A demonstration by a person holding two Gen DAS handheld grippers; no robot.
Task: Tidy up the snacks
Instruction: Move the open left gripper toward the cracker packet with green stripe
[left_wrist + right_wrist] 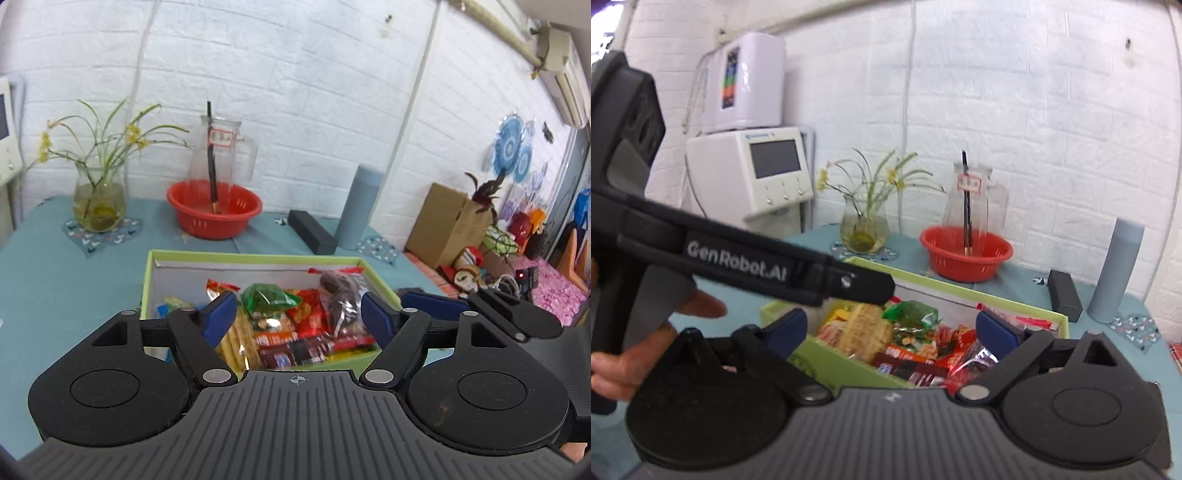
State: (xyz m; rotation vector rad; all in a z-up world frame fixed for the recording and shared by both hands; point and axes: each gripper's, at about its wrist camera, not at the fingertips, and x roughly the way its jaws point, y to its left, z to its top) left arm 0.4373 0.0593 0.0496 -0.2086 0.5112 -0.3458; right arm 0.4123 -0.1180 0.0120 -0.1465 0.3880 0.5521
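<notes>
Directly below both open claws (299, 314): snack box (184, 254).

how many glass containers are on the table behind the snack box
2. A round glass vase holding yellow-flowered stems stands at the back left on a patterned mat. A tall clear glass pitcher stands behind the red plastic basket.

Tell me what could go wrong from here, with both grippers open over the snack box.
1. The left gripper and right gripper hover close together over the green box; they could collide while reaching in.
2. The snacks overlap in a loose pile; closing on the green packet might drag the dark-fruit bag along too.
3. Crinkly wrappers may slip from the pads.
</notes>
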